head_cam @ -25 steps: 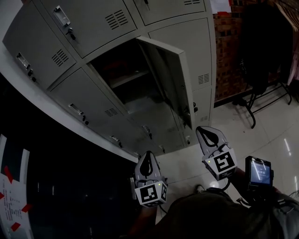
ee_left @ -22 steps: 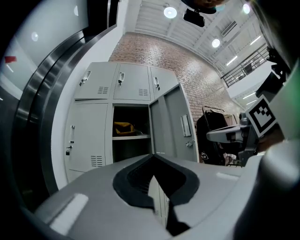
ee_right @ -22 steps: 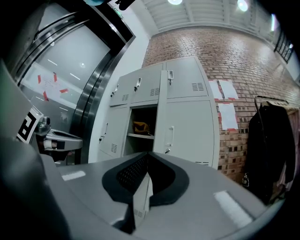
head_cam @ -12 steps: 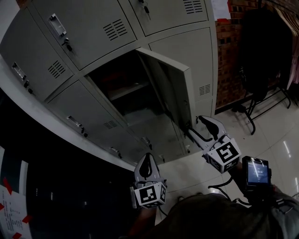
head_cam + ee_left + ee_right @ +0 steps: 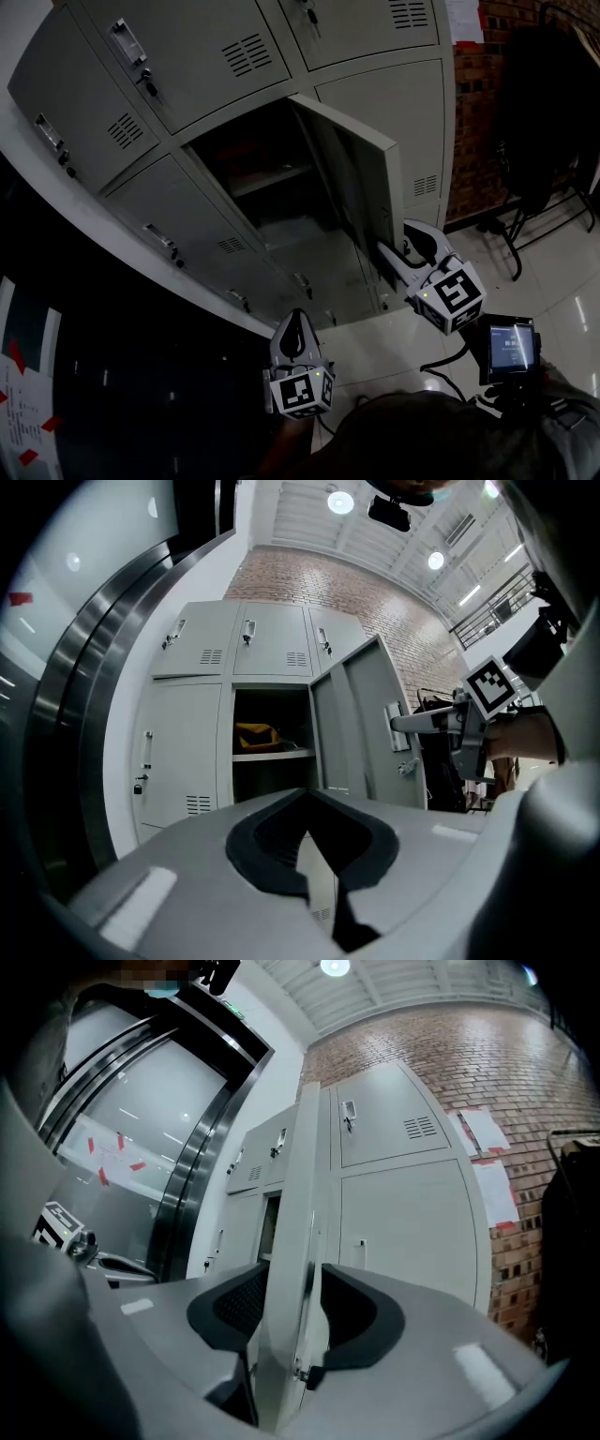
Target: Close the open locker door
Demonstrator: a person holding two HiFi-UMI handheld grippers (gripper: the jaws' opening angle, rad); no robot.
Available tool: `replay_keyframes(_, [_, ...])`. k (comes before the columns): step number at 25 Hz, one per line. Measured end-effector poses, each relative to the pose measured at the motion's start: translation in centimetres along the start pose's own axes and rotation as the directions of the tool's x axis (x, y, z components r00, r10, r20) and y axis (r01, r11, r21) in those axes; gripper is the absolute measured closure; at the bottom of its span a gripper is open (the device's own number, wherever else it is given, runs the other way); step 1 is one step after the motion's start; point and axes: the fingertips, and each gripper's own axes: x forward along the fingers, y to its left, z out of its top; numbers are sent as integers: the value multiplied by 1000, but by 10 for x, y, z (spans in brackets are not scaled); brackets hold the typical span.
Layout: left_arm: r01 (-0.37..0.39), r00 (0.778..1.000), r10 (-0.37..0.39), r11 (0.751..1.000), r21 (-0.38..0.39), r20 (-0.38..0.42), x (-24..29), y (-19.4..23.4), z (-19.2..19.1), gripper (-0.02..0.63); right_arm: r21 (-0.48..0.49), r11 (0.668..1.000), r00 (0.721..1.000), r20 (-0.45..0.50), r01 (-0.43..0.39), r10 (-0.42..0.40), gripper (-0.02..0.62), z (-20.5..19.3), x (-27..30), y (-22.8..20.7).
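- The locker door (image 5: 361, 173) stands ajar. It is swung out from its compartment (image 5: 262, 178) in the grey locker bank (image 5: 187, 56), with its free edge toward the brick wall (image 5: 473, 141).
- The right claw (image 5: 398, 244) reaches in about level at that free edge. Its jaws opened wide and have just been closing a little. The door's edge stands between the pads, which flank it closely with no clear squeeze on it.
- The left claw (image 5: 295, 317) hangs lower in the head view, below the lockers and well apart from the door — jaws together, nothing between them.
- In the left gripper view, a yellow bundle (image 5: 253, 735) lies on the shelf (image 5: 272, 755) inside the open compartment.
- The neighbouring locker doors are closed.
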Motion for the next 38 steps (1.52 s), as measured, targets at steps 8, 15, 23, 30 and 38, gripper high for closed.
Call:
replay_keyframes(8, [-37, 999, 37, 999, 20, 4, -9, 5, 1, 604, 19, 999, 999, 20, -42, 41, 451, 3, 2, 12])
replay_keyframes(15, [-49, 999, 49, 999, 24, 13, -18, 24, 1, 604, 19, 991, 992, 19, -129, 128, 430, 6, 14, 55])
replay_keyframes(23, [-36, 999, 35, 999, 25, 38, -16, 78, 3, 604, -1, 984, 983, 38, -178, 178, 431, 7, 57, 118])
replay_keyframes(30, [-12, 998, 10, 999, 30, 70, 11, 143, 6, 604, -10, 985, 984, 42, -172, 172, 435, 9, 115, 159])
replay_keyframes(38, [-5, 997, 4, 1000, 21, 80, 38, 208, 1, 604, -26, 991, 990, 37, -134, 135, 456, 3, 184, 181])
